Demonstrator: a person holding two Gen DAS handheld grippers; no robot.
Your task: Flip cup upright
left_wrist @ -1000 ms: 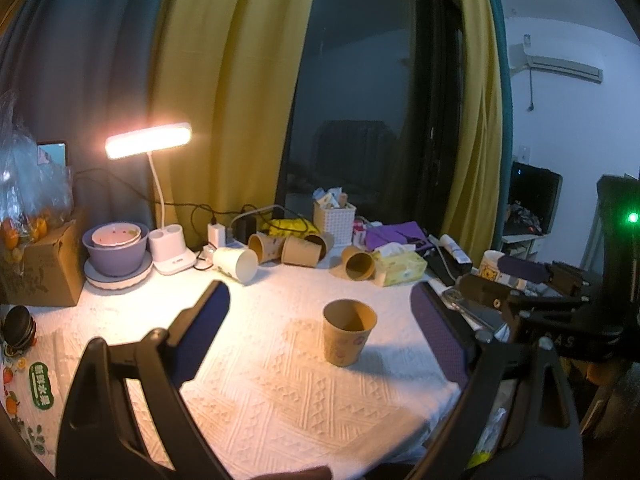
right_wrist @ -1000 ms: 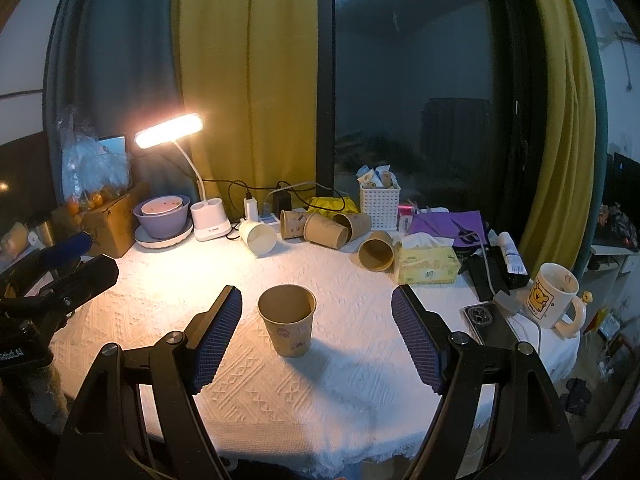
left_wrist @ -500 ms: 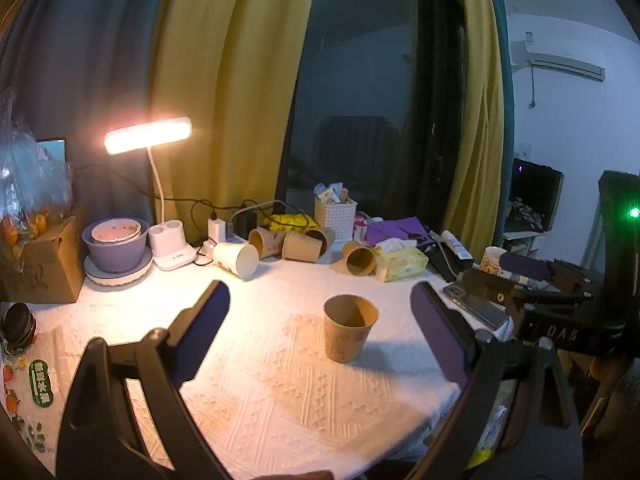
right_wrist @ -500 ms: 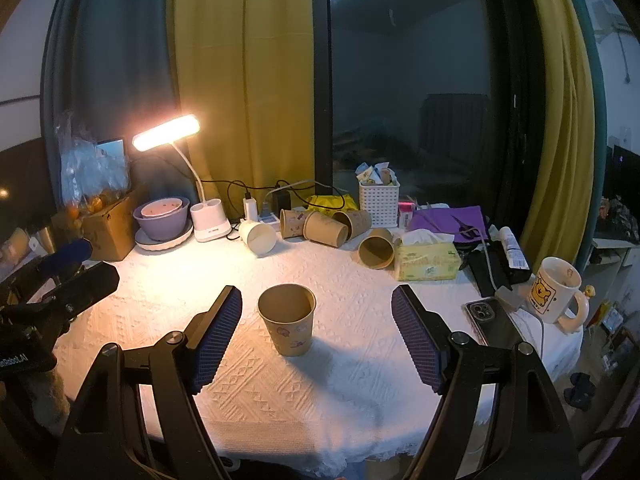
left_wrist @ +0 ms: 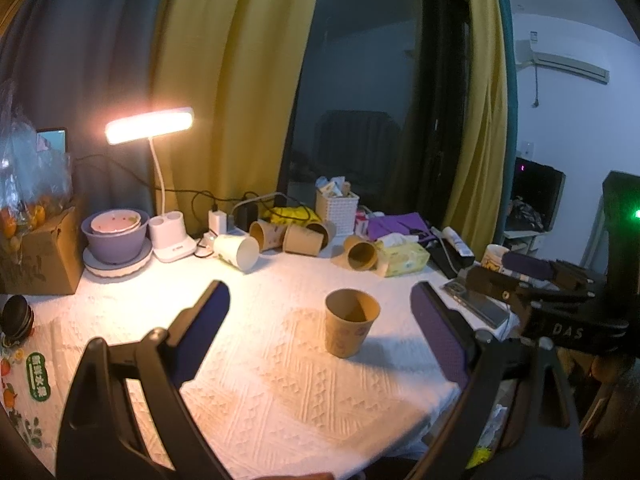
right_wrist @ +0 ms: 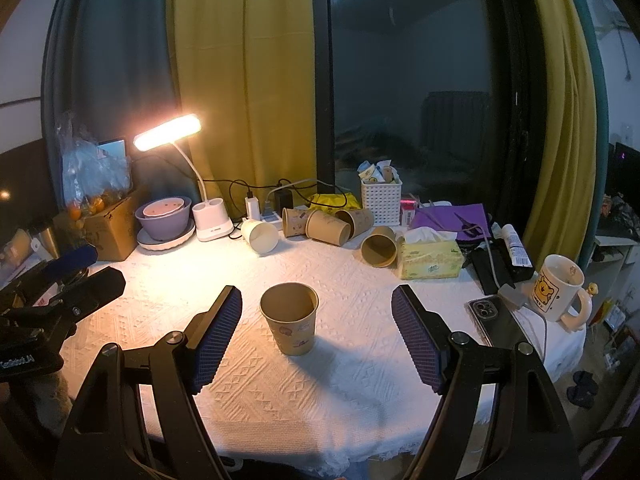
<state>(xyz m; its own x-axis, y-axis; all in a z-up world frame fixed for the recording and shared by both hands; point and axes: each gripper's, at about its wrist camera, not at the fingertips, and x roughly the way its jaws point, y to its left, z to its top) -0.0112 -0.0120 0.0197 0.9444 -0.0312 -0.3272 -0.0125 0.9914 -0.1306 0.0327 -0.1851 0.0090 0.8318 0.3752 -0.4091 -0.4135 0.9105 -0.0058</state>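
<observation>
A brown paper cup stands upright, mouth up, in the middle of the white tablecloth; it also shows in the right wrist view. My left gripper is open and empty, held back from the cup. My right gripper is open and empty, also short of the cup. Each gripper shows in the other's view, the right one at the right edge and the left one at the left edge.
Several paper cups lie on their sides at the back, with a white one. A lit desk lamp, purple bowls, a tissue box, a phone and a mug stand around.
Both grippers have drawn back a little from the table and risen slightly. The cup has stayed upright in place.
</observation>
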